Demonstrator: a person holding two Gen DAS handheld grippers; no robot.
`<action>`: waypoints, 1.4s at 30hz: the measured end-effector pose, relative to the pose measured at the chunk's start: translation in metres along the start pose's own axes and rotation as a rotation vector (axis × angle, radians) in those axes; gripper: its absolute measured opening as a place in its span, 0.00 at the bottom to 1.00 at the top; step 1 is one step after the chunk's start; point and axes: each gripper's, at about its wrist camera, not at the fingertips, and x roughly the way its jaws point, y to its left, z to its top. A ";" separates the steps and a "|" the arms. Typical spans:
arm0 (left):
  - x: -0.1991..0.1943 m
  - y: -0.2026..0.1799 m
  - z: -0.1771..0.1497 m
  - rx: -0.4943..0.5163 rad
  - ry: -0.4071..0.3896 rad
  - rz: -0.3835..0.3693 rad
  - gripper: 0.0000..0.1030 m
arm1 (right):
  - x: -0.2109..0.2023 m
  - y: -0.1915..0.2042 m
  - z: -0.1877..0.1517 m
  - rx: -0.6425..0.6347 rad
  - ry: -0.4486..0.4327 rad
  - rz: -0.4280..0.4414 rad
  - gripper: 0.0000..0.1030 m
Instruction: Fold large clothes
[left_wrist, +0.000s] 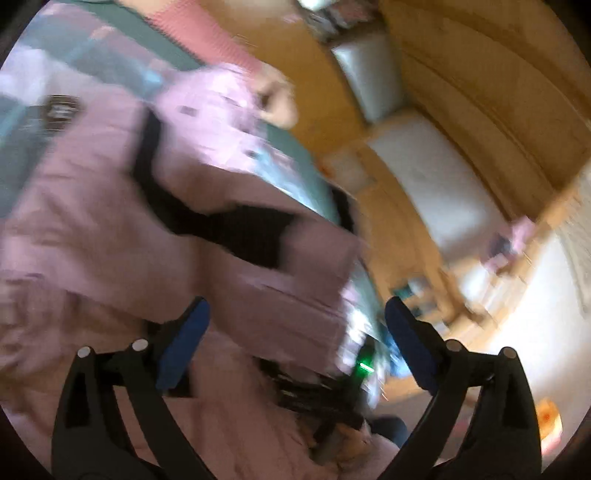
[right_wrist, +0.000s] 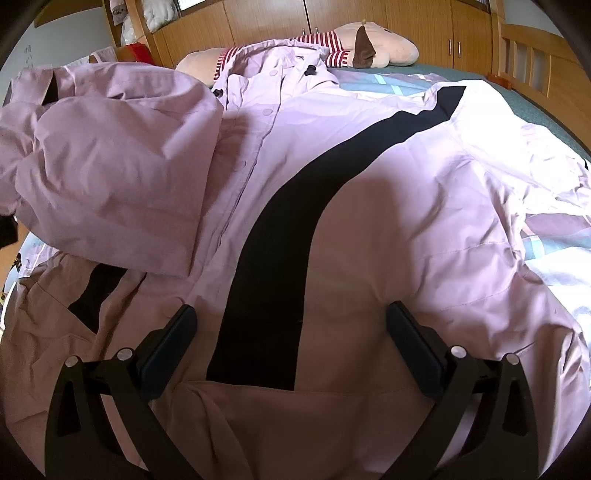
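Presently catalogued: one large pink jacket (right_wrist: 369, 206) with curved black panels, lying front-up across a bed (right_wrist: 535, 99); button placket running up the middle toward the collar, which sits near a striped plush toy (right_wrist: 369, 48) at the headboard end. One sleeve (right_wrist: 110, 177), already brought over the body, lies bunched on the left half; the right half spreads flat and wrinkled toward the bed's edge. Right gripper (right_wrist: 291, 343): jaws spread wide, holding nothing, poised low over the hem area astride the black panel. Left gripper (left_wrist: 295, 332): jaws likewise apart and empty, seen over the jacket's edge; that view is heavily motion-blurred, so contact with the cloth cannot be told. Step in hand, as judged: taking hold of the lower part for the next fold. Handling notes: pinch through all layers at the hem, each gripper near its own corner, so the shell does not slide off the lining; flatten the bunched sleeve first or the fold will trap a lump; lift evenly and lay the hem toward the collar, keeping the placket straight.
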 end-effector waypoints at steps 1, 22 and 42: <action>-0.004 0.007 0.005 -0.010 -0.025 0.075 0.98 | -0.002 0.000 0.000 0.007 -0.002 -0.004 0.99; -0.043 0.058 0.024 -0.165 -0.103 0.448 0.98 | 0.025 0.181 0.064 -0.479 -0.092 -0.243 0.73; -0.067 0.070 0.023 -0.271 -0.164 0.393 0.98 | -0.032 0.146 0.069 -0.395 -0.232 -0.150 0.93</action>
